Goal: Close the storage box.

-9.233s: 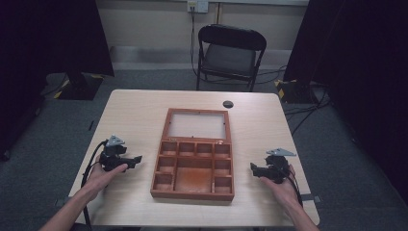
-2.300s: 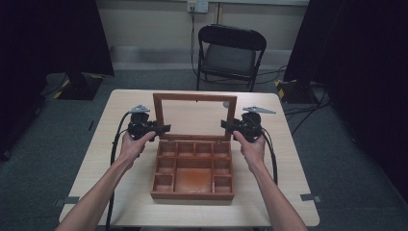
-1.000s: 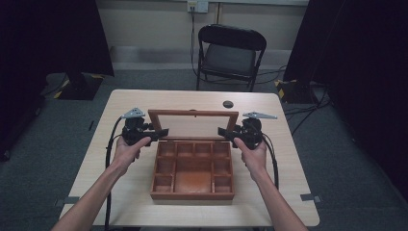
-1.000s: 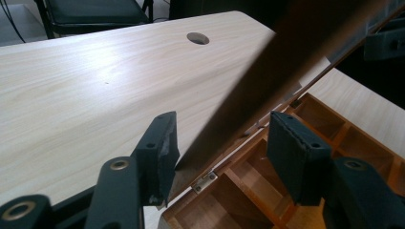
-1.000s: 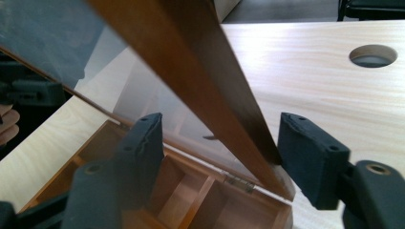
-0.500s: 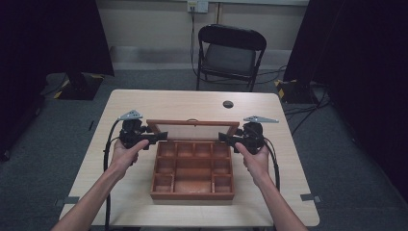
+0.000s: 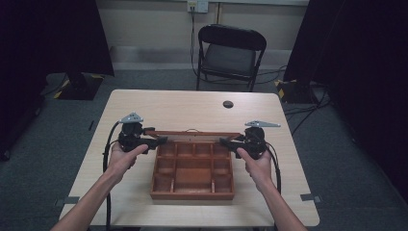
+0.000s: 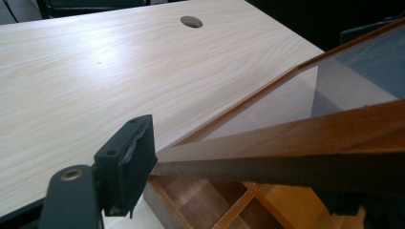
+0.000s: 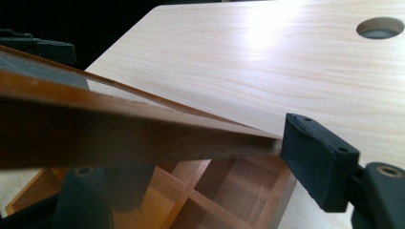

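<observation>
While clamped from both sides, sits part-raised over the back of the box: talking about the glass-paned lid with the reddish-brown wooden frame [image 7: 192,134]. Seen nearly edge-on from the high view, so just a thin strip of wood across the far row of compartments. Can't tell the exact angle from up there.

Left black two-jaw gripper [image 7: 161,141]: pinched onto the left end of that lid frame. From the left gripper view, one padded jaw pressed right against the corner of the wood, the other dark and blurry below the frame. Glass pane slanting up and away, pale table grain visible through it. So, closed on the lid.

Right black two-jaw gripper [image 7: 225,142]: same deal, mirrored. Biting the right end of the frame, one pad butted against the wood's edge, the other out of focus underneath. Also closed on the lid.

Each held in a bare hand, left hand [image 7: 123,158] and right hand [image 7: 254,161], forearms coming in from the near edge. Cables trailing back along both arms.

Shallow reddish-brown wooden box with divided compartments [image 7: 192,188]: flat on the light wood-grain table [image 7: 144,103], roughly centred, nearer the person's side, right between the two hands. Small cells in rows, one bigger section near the front.

Further back: round dark cable hole [image 7: 228,104] in the tabletop, well apart from the box. Beyond the table's far edge, black folding chair [image 7: 231,45] on grey carpet.
</observation>
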Demonstrator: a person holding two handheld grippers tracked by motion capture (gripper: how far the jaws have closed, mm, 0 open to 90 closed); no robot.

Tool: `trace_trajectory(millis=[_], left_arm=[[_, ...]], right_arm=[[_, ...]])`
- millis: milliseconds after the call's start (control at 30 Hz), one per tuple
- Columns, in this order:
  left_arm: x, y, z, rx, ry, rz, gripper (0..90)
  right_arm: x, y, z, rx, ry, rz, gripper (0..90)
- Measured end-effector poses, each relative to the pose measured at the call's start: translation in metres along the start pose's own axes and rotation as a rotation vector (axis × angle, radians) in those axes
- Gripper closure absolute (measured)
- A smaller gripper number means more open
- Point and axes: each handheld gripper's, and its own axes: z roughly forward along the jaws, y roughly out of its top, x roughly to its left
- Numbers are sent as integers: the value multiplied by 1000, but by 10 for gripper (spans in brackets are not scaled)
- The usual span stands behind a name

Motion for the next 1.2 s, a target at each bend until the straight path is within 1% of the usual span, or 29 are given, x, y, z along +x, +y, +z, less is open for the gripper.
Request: trace_trajectory(millis=[67, 133, 167, 267, 333, 400, 500, 567, 633, 667, 700, 733, 767, 833, 933, 967, 1000, 1033, 1067, 1100, 1133, 1200], left_arm=[[-1, 0, -1, 18, -5, 8, 228], [-2, -3, -1, 23, -14, 9, 231], [-2, -4, -1, 16, -18, -1, 231], [-2, -6, -1, 11, -21, -4, 231], [-3, -5, -1, 6, -17, -4, 232], [-3, -4, -1, -5, -16, -6, 233], [-4, -4, -1, -5, -13, -9, 236], [-4, -5, -2, -3, -15, -4, 235], [-5, -5, -3, -11, -17, -5, 236], [-5, -5, -3, -11, -15, 0, 236], [-6, -6, -4, -22, -14, -8, 235], [-7, -6, -4, -26, -9, -10, 236], [-7, -7, -4, -26, -6, -5, 236], [-8, -7, -5, -24, 1, 3, 234], [-10, -7, -6, -11, 1, 16, 230], [-11, -8, -6, -6, 1, 16, 230], [-11, -8, -6, -5, -3, 16, 226], [-12, -9, -6, -7, -1, 17, 221], [-12, -10, -6, -5, 1, 19, 214], [-12, -11, -6, 1, -1, 18, 202], [-12, -12, -6, 1, 0, 15, 192], [-12, -15, -6, -6, -2, 1, 180]], right_arm=[[0, -2, -1, 16, 2, -5, 299], [-1, -5, -3, 28, -1, -3, 296], [-2, -8, -5, 25, -4, -3, 297], [-3, -10, -7, 29, -3, -1, 297], [-3, -12, -12, 39, -3, 2, 304], [-5, -13, -15, 45, 2, 16, 307], [-10, -17, -25, 44, -29, 13, 311], [-14, -18, -31, 34, -47, 18, 314], [-17, -18, -36, 27, -67, 18, 320], [-19, -17, -38, 18, -67, 28, 317], [-20, -17, -39, 14, -58, 39, 314], [-21, -15, -40, 13, -47, 52, 313], [-22, -14, -41, 14, -49, 54, 313], [-22, -11, -43, 3, -51, 45, 314], [-20, -4, -45, -7, -74, 18, 335], [-19, -2, -46, -15, -70, 15, 338], [-18, 2, -47, -16, -86, 16, 337], [-17, 4, -48, -14, -102, 14, 340], [-16, 8, -49, 0, -106, 3, 353], [-15, 12, -50, 13, -95, -7, 364], [-13, 15, -52, 6, -94, -12, 380], [-10, 22, -54, -16, -68, -18, 397]])
